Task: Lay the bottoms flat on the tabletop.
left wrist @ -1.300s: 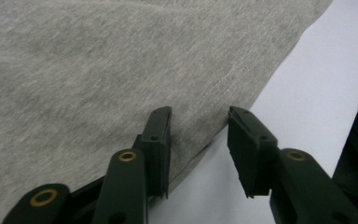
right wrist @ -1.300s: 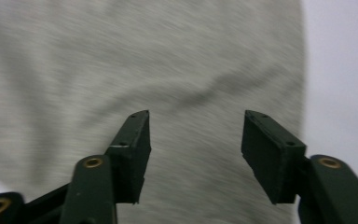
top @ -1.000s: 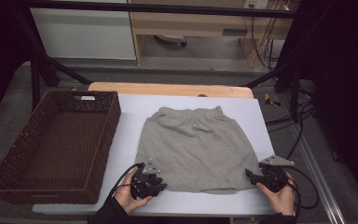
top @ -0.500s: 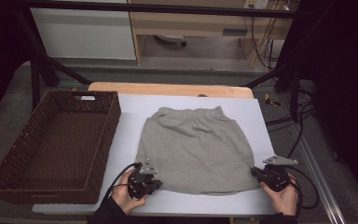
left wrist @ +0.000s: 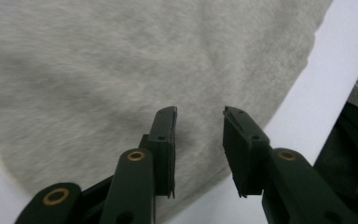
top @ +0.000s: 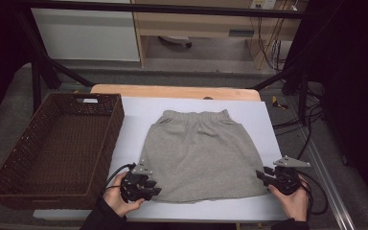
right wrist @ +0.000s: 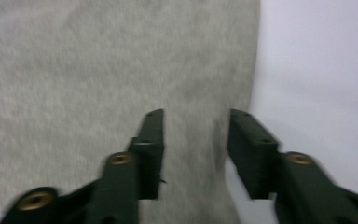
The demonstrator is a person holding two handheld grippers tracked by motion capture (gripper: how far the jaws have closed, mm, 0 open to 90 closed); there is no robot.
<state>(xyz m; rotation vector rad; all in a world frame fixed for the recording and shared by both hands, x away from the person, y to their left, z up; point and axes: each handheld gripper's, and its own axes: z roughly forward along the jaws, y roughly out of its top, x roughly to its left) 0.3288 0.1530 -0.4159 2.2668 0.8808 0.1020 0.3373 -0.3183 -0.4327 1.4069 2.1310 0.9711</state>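
— Both grippers sit at the near edge: the left gripper (top: 146,186) at the near left corner of the grey skirt (top: 201,158), the right gripper (top: 267,176) at the near right corner.

— Does either one hold the fabric?

— No. In the left gripper view the jaws have just been opening and stand apart above the cloth, nothing pinched between them. The right gripper (right wrist: 196,154) shows the same: its jaws have just parted, with the skirt's side edge lying loose below the gap.

— Why those two corners?

— Probably so the hem can be taken at both ends and the garment handled evenly.

— And where does the skirt lie?

— Flat on the white tabletop (top: 139,112), hem nearest the person, waistband at the far side. The wicker basket (top: 9,165) stands empty just left of it, likely its destination.
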